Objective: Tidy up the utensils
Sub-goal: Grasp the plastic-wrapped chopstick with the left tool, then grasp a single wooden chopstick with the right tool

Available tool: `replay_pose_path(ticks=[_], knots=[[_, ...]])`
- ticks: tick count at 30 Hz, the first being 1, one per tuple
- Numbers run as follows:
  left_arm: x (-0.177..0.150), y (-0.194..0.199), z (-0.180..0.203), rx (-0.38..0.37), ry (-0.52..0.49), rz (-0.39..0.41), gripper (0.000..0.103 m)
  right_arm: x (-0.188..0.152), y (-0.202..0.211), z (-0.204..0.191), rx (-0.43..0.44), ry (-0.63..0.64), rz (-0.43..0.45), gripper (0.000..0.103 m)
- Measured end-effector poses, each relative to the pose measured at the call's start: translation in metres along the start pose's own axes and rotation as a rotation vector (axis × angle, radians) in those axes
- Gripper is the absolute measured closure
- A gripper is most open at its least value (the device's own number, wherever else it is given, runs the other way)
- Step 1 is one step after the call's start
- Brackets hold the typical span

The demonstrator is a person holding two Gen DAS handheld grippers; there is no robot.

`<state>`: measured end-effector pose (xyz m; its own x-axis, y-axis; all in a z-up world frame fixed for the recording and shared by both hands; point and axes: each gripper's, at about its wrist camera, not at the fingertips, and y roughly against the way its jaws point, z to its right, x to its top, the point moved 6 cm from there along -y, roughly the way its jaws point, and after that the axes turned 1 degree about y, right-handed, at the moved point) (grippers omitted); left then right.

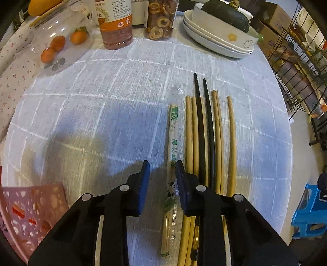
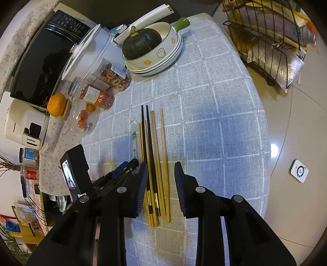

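A paper-wrapped pair of chopsticks (image 1: 172, 143) lies on the checked tablecloth (image 1: 102, 102). Beside it on the right are several bamboo chopsticks (image 1: 189, 133) and a black pair (image 1: 201, 122), all side by side. My left gripper (image 1: 162, 163) stands open over the near half of the wrapped pair, which runs between the fingers close to the right pad. My right gripper (image 2: 161, 164) is open over the handle ends of the black pair (image 2: 149, 153) and the bamboo chopsticks (image 2: 164, 153). The left gripper (image 2: 124, 167) shows just left of it.
A pink perforated basket (image 1: 30, 208) sits at the near left. Stacked plates with a bowl and a green squash (image 1: 224, 12) stand at the back, with jars (image 1: 116, 26) and a glass dish of oranges (image 1: 57, 43). A wire rack (image 2: 265, 41) stands off the table's right edge.
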<state>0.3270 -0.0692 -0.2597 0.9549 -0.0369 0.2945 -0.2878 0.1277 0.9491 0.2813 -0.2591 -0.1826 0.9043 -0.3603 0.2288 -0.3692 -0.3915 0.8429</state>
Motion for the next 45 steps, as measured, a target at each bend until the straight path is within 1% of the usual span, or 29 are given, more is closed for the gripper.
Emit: replay_pose_path(ticks=[4,7,8,9,10,12,14,16,19,22,26,28,33,37,41,45], knots=[[0.001,-0.002,0.007,0.002,-0.039,-0.005,0.079,0.000,-0.003,-0.001,-0.003,0.005,-0.006,0.075],[0.006,-0.004,0.008,-0.018,-0.027,-0.006,0.079,0.000,-0.005,-0.002,-0.010,0.012,-0.009,0.075],[0.007,-0.006,0.010,-0.014,-0.038,0.000,0.084,0.000,-0.005,-0.002,-0.014,0.015,-0.010,0.075],[0.007,-0.008,0.012,-0.008,-0.054,0.002,0.093,0.000,-0.006,-0.002,-0.016,0.021,-0.011,0.075],[0.007,-0.008,0.015,-0.002,-0.065,0.013,0.095,0.000,-0.008,-0.002,-0.022,0.029,-0.012,0.075],[0.003,-0.007,0.017,-0.071,-0.027,-0.003,0.099,0.000,-0.013,0.000,-0.039,0.041,-0.020,0.075],[-0.003,-0.005,0.022,-0.130,-0.007,-0.028,0.099,0.000,-0.017,0.004,-0.056,0.044,-0.030,0.075],[-0.010,-0.004,0.029,-0.155,-0.020,-0.042,0.099,0.001,-0.022,0.008,-0.071,0.045,-0.039,0.075],[-0.014,-0.002,0.033,-0.179,-0.009,-0.053,0.099,0.002,-0.026,0.009,-0.090,0.061,-0.045,0.075],[-0.009,0.010,0.026,-0.165,0.005,-0.027,0.099,0.000,-0.035,0.006,-0.102,0.093,-0.063,0.080],[-0.010,0.032,0.022,-0.203,0.007,0.022,0.099,0.000,-0.050,0.006,-0.124,0.129,-0.091,0.085],[-0.013,0.040,0.021,-0.221,0.010,0.034,0.099,-0.001,-0.060,0.005,-0.123,0.143,-0.109,0.086],[-0.019,0.075,0.020,-0.276,-0.024,0.095,0.099,-0.006,-0.086,0.002,-0.135,0.186,-0.148,0.087],[-0.021,0.106,0.029,-0.321,-0.047,0.145,0.099,-0.007,-0.101,-0.002,-0.139,0.198,-0.162,0.088],[-0.022,0.135,0.021,-0.354,-0.053,0.189,0.099,-0.007,-0.114,-0.004,-0.154,0.205,-0.170,0.088],[-0.022,0.158,0.007,-0.379,-0.034,0.233,0.099,-0.003,-0.123,-0.009,-0.149,0.204,-0.174,0.088]])
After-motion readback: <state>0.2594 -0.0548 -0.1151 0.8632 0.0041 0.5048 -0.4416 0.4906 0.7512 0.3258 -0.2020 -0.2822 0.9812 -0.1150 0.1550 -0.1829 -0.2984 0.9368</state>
